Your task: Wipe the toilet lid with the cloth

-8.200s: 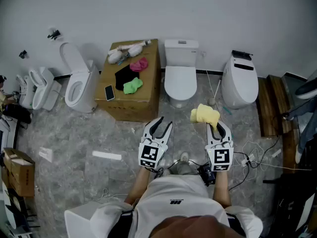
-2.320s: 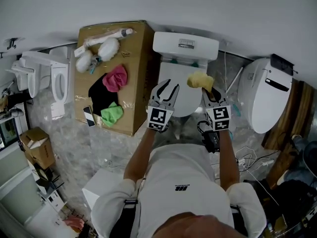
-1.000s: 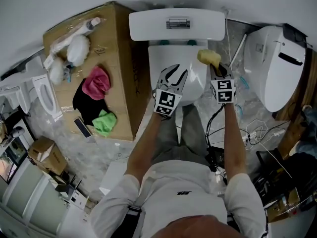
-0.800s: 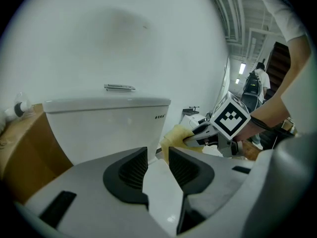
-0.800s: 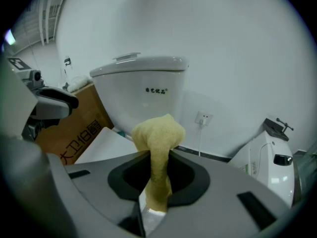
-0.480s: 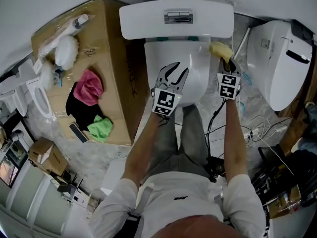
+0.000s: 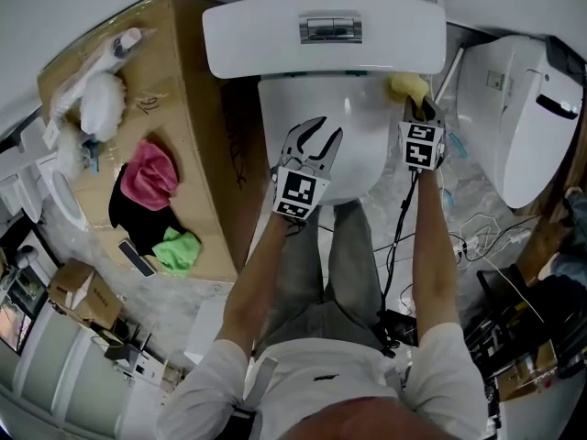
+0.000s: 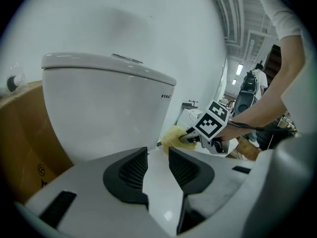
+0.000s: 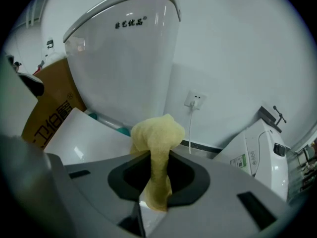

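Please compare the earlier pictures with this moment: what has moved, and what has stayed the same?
The person walked up to the toilet, so both claws went from above the floor to over the closed toilet lid. The right claw carried the yellow cloth forward to the lid's rear right corner, near the tank. Unchanged: the right claw stays shut on the cloth; the left claw stays open and empty.
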The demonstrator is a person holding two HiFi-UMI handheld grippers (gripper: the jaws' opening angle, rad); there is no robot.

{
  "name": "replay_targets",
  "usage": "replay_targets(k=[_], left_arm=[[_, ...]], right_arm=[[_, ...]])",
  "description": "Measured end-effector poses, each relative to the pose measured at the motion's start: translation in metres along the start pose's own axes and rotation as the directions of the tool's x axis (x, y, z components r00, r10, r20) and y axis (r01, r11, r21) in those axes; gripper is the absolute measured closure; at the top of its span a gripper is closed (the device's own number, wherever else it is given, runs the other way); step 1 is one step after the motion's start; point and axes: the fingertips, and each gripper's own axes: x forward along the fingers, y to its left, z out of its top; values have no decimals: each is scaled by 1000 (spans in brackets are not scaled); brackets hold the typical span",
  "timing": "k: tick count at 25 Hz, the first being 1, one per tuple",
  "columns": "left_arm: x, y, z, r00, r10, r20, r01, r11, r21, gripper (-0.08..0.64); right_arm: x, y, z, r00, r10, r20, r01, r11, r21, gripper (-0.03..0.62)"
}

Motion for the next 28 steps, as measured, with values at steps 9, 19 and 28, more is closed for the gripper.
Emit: replay_targets(k=[9,19,28], left_arm=[[-2,19,-16,1000,15,15,-15,1000,-14,411],[-22,31,-32,998,40,37,-38,998,-45,411],[-40,43,-51,995,88,40,-83,992,-95,411]], right_arm=[[29,29,-16,998,17,-53,-19,999,-30,503],[38,57,-27,998,28,-51,-31,997,-64,503],[36,72,-25,998,16,-65,-24,991,-129,503]])
